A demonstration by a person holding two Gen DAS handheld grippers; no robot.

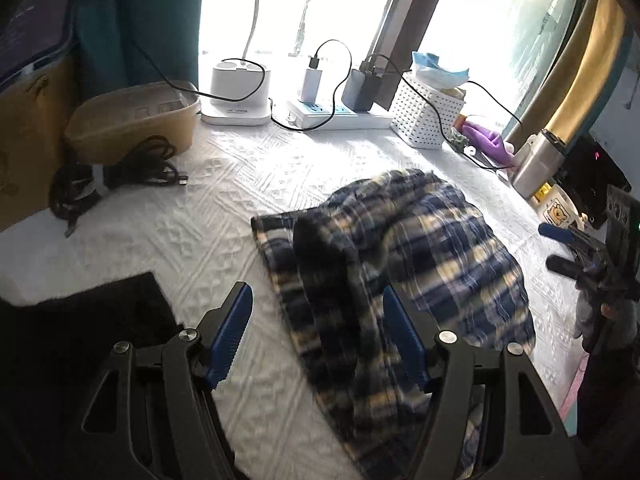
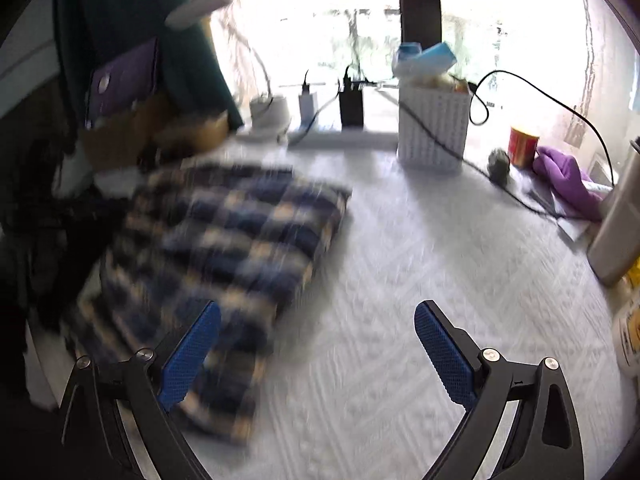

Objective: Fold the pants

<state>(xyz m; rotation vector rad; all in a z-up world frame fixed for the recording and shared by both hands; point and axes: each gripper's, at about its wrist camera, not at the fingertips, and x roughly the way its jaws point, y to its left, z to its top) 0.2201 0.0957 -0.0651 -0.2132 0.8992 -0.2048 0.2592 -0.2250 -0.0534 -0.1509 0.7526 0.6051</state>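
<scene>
Blue, white and yellow plaid pants (image 1: 400,264) lie folded in a thick bundle on the white textured table cover (image 1: 224,216). My left gripper (image 1: 318,300) is open above the bundle's near left edge, holding nothing. In the right wrist view the pants (image 2: 224,256) lie at the left, blurred. My right gripper (image 2: 318,314) is open and empty over the cover, its left finger over the pants' near right corner. The right gripper also shows at the far right of the left wrist view (image 1: 568,248).
At the back stand a white perforated basket (image 1: 424,116), a power strip with chargers (image 1: 340,116), a white dock (image 1: 238,96) and a tan bowl (image 1: 132,120). Black cables (image 1: 132,172) lie left. A purple cloth (image 2: 564,180), red can (image 2: 523,146) and mug (image 1: 560,210) sit right.
</scene>
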